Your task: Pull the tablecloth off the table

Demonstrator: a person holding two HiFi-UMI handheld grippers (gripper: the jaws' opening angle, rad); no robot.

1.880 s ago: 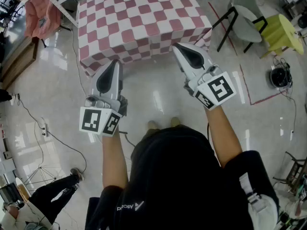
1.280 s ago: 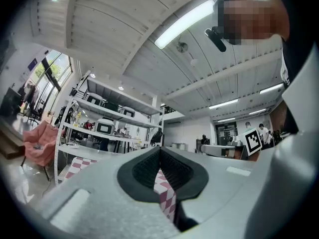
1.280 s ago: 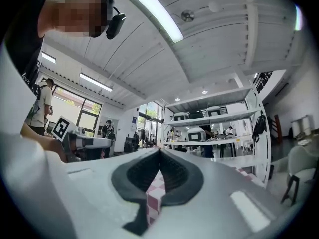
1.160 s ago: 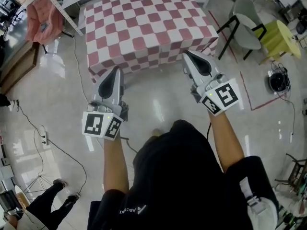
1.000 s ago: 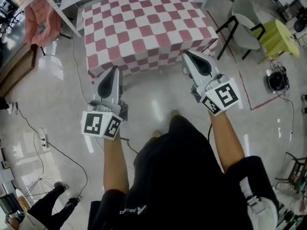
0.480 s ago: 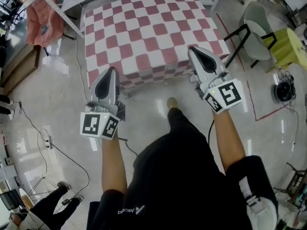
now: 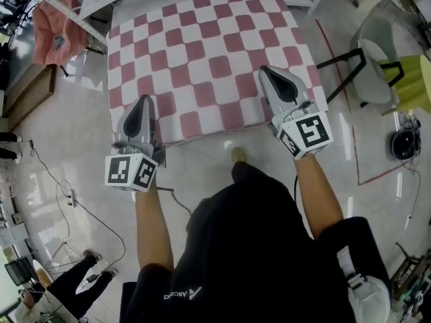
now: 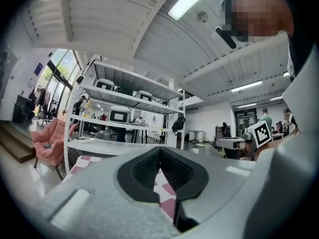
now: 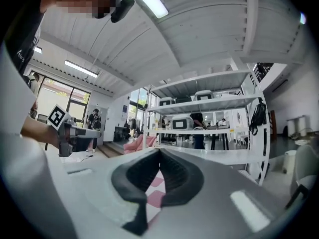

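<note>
While the left gripper (image 7: 141, 106) and the right gripper (image 7: 273, 78) are both squeezed tight with nothing in them, the pink and white checked tablecloth (image 7: 202, 46) lies spread out flat, under their tips and ahead of them. The left gripper is over the cloth's near left corner. The right gripper is over the near edge, close to the right corner. Whether the tips touch the cloth cannot be told. A grey chair (image 7: 374, 62) stands off to the right of the right gripper.
</note>
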